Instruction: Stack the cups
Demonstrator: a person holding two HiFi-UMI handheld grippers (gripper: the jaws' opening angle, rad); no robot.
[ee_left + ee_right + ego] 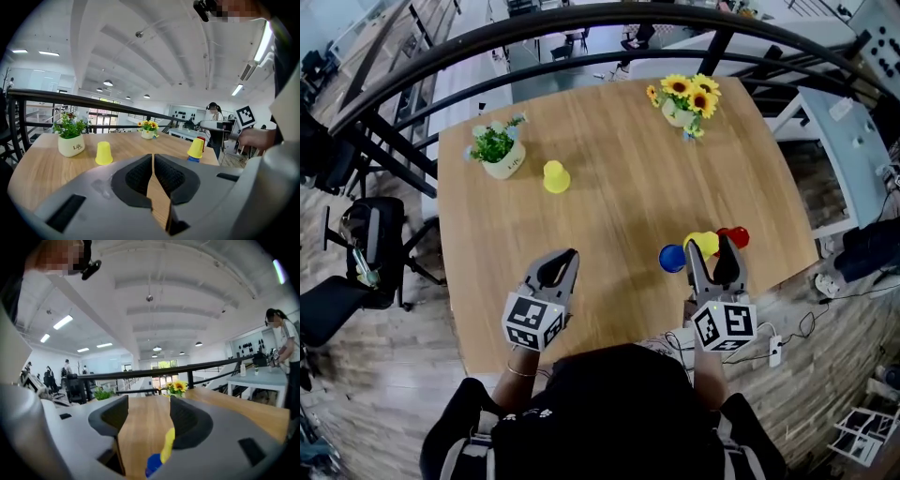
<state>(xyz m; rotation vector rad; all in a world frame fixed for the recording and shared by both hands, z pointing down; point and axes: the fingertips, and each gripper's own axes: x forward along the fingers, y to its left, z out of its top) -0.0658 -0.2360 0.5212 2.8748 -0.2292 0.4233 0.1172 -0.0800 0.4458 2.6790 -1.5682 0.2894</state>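
Cups cluster at the table's (619,159) four o'clock: near yellow cup (703,244) against blue cup (672,258), red cup (735,236) beside. My right gripper (711,251) hangs there, jaws wide and empty, likely to grab one. Far yellow cup (556,176) waits at ten o'clock. Left gripper (562,260) is pinched closed on nothing.

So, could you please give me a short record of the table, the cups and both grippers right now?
table: wood, with a plant pot and sunflowers at the far side
lone cup: yellow, upside down, beside the plant pot
cluster: blue cup, yellow cup and red cup, close together near the right edge
left gripper: jaws together, empty
right gripper: jaws apart, nothing between them, at the cluster
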